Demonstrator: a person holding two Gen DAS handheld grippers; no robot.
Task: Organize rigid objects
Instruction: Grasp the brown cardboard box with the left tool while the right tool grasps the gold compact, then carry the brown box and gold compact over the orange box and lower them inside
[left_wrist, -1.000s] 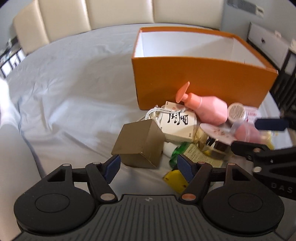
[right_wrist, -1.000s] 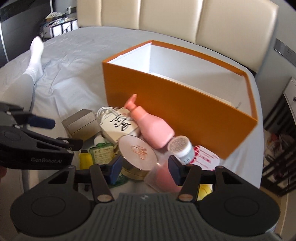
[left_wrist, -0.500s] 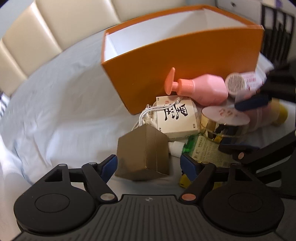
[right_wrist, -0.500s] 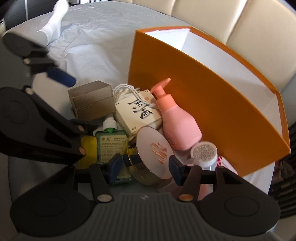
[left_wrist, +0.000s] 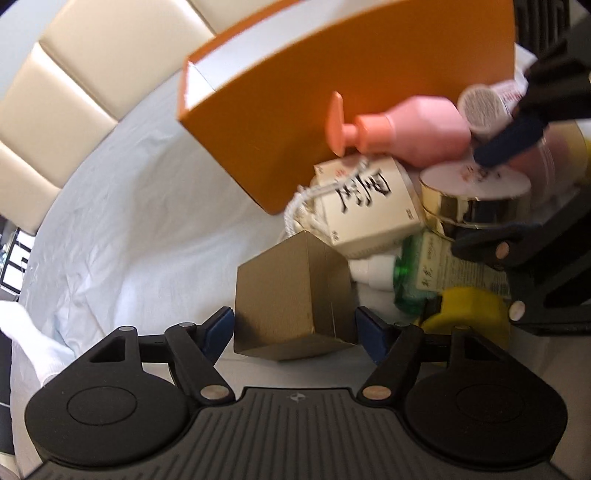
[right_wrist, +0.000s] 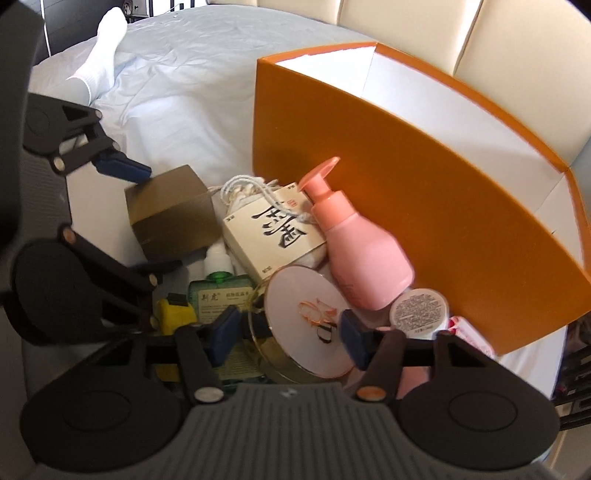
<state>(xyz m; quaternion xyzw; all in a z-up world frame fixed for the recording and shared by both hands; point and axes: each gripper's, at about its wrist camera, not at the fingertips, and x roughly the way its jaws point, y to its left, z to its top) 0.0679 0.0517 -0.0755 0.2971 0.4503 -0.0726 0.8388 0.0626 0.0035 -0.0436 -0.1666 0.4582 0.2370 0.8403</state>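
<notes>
A pile of objects lies on the bed before an open orange box (left_wrist: 332, 92) (right_wrist: 443, 206). My left gripper (left_wrist: 295, 330) is open with its pads either side of a gold cube box (left_wrist: 291, 299) (right_wrist: 171, 214), close to its sides. My right gripper (right_wrist: 290, 336) is open astride a round gold compact with a white lid (right_wrist: 308, 325) (left_wrist: 476, 195). A pink pump bottle (right_wrist: 360, 251) (left_wrist: 406, 129) leans on the orange box. A cream box with black calligraphy (right_wrist: 275, 229) (left_wrist: 365, 210) lies between them.
A green bottle with a white cap (right_wrist: 218, 288) (left_wrist: 421, 273), a yellow object (right_wrist: 173, 317) (left_wrist: 469, 306) and a small white jar (right_wrist: 419, 314) lie in the pile. A white-socked foot (right_wrist: 99, 66) rests on the grey sheet. A cream padded headboard (left_wrist: 74, 92) stands behind.
My left gripper has closed in on the gold cube box, which now sits between its pads. My right gripper has come down over the gold compact.
</notes>
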